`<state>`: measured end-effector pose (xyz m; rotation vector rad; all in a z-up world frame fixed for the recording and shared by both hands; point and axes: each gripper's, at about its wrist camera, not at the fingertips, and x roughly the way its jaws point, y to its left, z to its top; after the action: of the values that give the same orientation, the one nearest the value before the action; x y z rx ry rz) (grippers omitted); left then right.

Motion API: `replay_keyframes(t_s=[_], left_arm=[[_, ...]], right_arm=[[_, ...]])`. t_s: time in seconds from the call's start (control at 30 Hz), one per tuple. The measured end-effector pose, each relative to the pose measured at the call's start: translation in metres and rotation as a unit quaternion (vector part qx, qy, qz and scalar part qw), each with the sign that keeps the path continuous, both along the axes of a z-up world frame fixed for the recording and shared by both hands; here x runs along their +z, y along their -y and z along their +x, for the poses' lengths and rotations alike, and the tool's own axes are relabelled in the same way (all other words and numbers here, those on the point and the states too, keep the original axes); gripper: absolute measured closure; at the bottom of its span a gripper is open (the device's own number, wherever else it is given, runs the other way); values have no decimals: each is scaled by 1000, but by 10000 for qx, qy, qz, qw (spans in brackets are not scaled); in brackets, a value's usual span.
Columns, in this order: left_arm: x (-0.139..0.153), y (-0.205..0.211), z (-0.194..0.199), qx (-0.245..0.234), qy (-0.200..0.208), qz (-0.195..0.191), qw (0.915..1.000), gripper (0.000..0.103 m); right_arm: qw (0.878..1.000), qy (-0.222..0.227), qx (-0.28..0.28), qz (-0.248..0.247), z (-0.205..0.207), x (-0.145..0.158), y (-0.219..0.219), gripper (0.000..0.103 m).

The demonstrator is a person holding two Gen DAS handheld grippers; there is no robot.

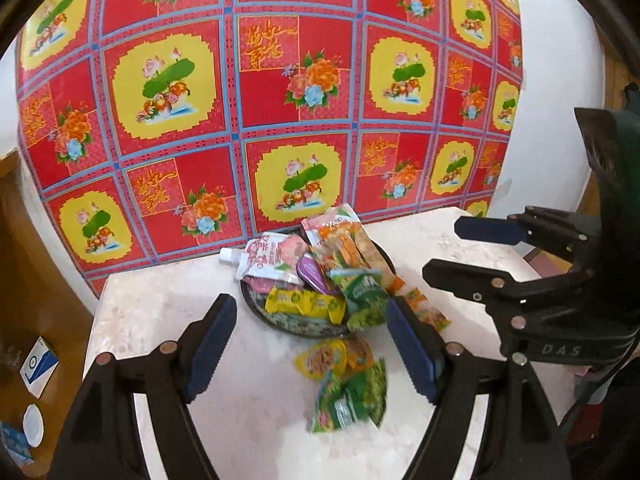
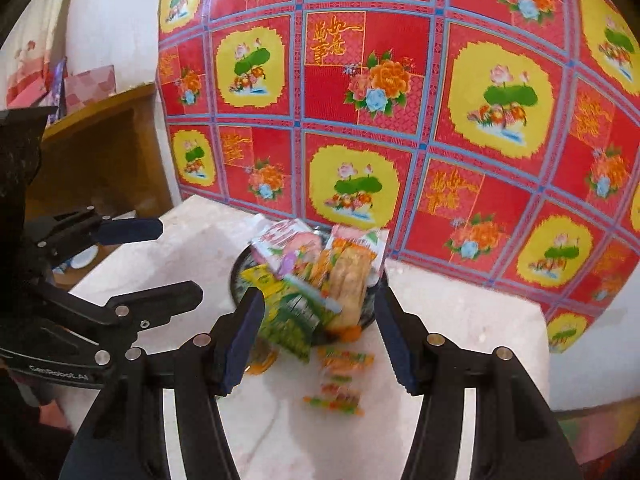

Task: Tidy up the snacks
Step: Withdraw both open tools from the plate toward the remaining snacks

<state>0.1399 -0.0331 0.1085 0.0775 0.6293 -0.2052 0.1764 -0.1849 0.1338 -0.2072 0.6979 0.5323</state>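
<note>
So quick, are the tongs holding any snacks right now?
Left tongs: open, holding nothing.
Right tongs: open, holding nothing.

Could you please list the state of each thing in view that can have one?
Left gripper: open, empty.
Right gripper: open, empty.
Dark round patterned plate: piled with snacks.
White spouted drink pouch: lying on the pile, capped.
Green and yellow snack packets: loose on the white marble table, off the plate.

Two wrist fisheyes, angled downward from near the pale marble-look tabletop [image 1: 160, 300], left and right, both facing the far red floral wall cloth [image 1: 280, 80], sharing the dark snack-filled dish [image 2: 236, 280].
</note>
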Motion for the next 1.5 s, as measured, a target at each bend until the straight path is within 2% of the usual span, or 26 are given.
replay_keyframes(t_s=[0.27,0.7,1.0,1.17,1.23,1.3,1.5], left_arm=[[-3,9,-34,-4,-90,3,10000,22],[-44,11,-71,83,-363,-190,9991,22],[-75,14,-80,59,-418,-327,9986,22],[-98,12,-77,206,-786,-356,9961,26],[-100,10,-81,209,-665,-332,9970,26],[-101,8,-83,209,-649,-387,9969,26],[-88,4,-74,151,-695,-654,9953,26]], right_arm=[[9999,-90,-36,-75,-38,-8,7,44],[9987,-350,-364,24,-71,-36,31,44],[9941,-158,-1005,-368,-80,-81,35,44],[9932,-199,-993,-572,-81,-89,28,44],[9936,-515,-811,-597,-78,-96,27,44],[9942,-671,-791,-269,-73,-96,35,44],[9945,-589,-760,-406,-75,-97,29,44]])
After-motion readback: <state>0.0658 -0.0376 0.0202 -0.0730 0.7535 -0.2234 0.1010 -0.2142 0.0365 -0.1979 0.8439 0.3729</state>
